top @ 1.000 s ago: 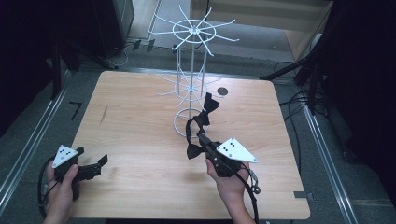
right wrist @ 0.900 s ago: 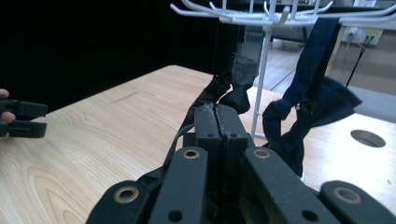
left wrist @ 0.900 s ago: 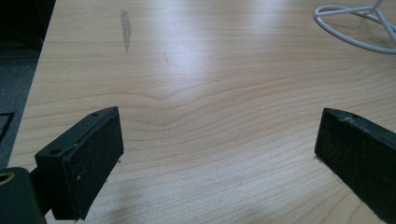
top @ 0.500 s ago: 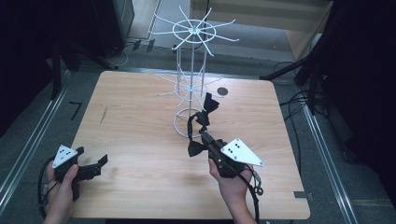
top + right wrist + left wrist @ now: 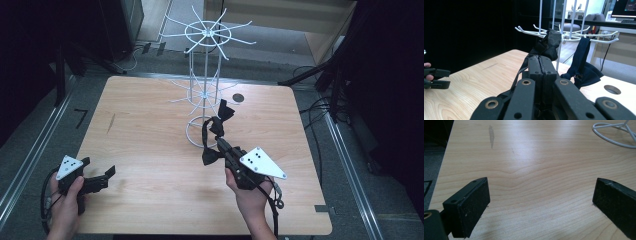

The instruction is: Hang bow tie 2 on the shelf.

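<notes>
While on rack, bow tie

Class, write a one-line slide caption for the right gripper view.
Right gripper, jaws shut on a black bow tie, before the white wire rack where another tie hangs.

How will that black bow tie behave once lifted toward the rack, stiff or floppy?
Likely floppy: the black bow tie droops from the right hand-held gripper, its strap trailing slack. Probably light, given thin fabric. It may snag on the white wire rack, whose hooks stick out.
</notes>
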`<action>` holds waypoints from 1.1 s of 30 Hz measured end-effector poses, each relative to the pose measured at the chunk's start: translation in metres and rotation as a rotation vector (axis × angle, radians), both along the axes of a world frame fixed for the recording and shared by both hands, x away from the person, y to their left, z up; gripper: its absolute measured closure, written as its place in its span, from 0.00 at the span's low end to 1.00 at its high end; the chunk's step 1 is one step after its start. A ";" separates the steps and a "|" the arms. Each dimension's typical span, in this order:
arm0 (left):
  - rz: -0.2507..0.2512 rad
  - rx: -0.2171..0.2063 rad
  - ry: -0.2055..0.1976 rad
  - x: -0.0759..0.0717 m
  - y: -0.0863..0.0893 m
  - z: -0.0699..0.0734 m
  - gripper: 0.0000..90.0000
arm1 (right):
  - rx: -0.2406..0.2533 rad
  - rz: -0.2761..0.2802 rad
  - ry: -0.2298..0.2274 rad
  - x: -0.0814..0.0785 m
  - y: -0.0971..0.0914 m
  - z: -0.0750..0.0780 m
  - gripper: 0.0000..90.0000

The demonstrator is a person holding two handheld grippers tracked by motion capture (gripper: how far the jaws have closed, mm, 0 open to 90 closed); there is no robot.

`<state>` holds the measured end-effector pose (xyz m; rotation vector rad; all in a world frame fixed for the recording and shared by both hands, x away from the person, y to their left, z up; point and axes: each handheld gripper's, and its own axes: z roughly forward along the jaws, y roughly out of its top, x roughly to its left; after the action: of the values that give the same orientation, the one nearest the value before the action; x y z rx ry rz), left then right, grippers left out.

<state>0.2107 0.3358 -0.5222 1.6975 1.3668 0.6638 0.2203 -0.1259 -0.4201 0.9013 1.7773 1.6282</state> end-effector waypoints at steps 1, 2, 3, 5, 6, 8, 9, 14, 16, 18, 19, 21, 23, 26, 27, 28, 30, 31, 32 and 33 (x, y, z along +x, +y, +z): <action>0.000 0.000 0.000 0.000 0.000 0.000 0.02 | 0.000 0.000 0.000 0.000 0.000 0.000 1.00; 0.000 0.000 0.000 0.000 0.000 0.000 0.02 | 0.003 -0.003 -0.001 0.000 -0.001 0.001 1.00; 0.000 0.000 0.000 0.000 0.000 0.000 0.02 | 0.003 -0.003 -0.001 0.000 -0.001 0.001 1.00; -0.001 0.001 -0.001 0.000 0.000 0.000 0.02 | 0.008 -0.006 -0.002 0.001 -0.002 0.001 1.00; -0.001 0.001 -0.001 0.000 0.000 0.000 0.02 | 0.009 -0.010 -0.007 0.002 -0.002 0.002 1.00; -0.002 0.000 -0.001 0.000 0.000 0.000 0.02 | 0.010 -0.010 -0.009 0.002 -0.003 0.002 1.00; -0.002 0.000 -0.001 0.000 0.000 0.000 0.02 | 0.014 -0.012 -0.007 0.002 -0.004 0.003 1.00; -0.001 0.000 -0.001 0.000 0.000 0.000 0.02 | 0.020 -0.016 -0.010 0.004 -0.006 0.004 1.00; -0.002 0.000 -0.001 0.000 0.000 0.000 0.02 | 0.024 -0.017 -0.008 0.004 -0.006 0.004 1.00; -0.002 -0.001 0.000 0.000 0.000 0.000 0.02 | 0.021 -0.018 -0.009 0.005 -0.007 0.004 1.00; -0.002 0.000 0.000 0.000 0.000 0.000 0.02 | 0.025 -0.018 -0.006 0.006 -0.007 0.004 1.00; -0.001 -0.003 0.001 0.000 0.000 0.000 0.02 | 0.031 -0.020 -0.004 0.007 -0.008 0.004 1.00; -0.001 -0.004 0.001 0.000 0.000 0.000 0.02 | 0.036 -0.019 -0.001 0.009 -0.008 0.004 1.00; -0.001 -0.004 0.001 0.000 0.000 0.000 0.02 | 0.039 -0.021 0.006 0.011 -0.009 0.003 1.00; -0.002 -0.005 0.002 0.000 0.000 0.000 0.02 | 0.040 -0.022 0.009 0.012 -0.009 0.003 1.00; -0.001 -0.004 0.001 0.000 0.000 0.000 0.02 | 0.040 -0.023 0.008 0.013 -0.009 0.003 1.00; -0.002 -0.006 0.001 0.000 0.000 0.000 0.02 | 0.046 -0.024 0.017 0.015 -0.009 0.001 1.00; -0.002 -0.006 0.001 0.000 0.000 0.000 0.02 | 0.045 -0.026 0.018 0.016 -0.010 0.001 1.00; -0.002 -0.007 0.002 0.000 0.000 0.000 0.02 | 0.051 -0.026 0.026 0.017 -0.010 0.000 1.00; -0.001 -0.007 0.002 0.000 0.000 0.000 0.02 | 0.053 -0.027 0.027 0.018 -0.010 -0.001 1.00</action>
<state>0.2111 0.3360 -0.5224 1.6939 1.3677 0.6560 0.2386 -0.1363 -0.4212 0.9717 1.7400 1.6601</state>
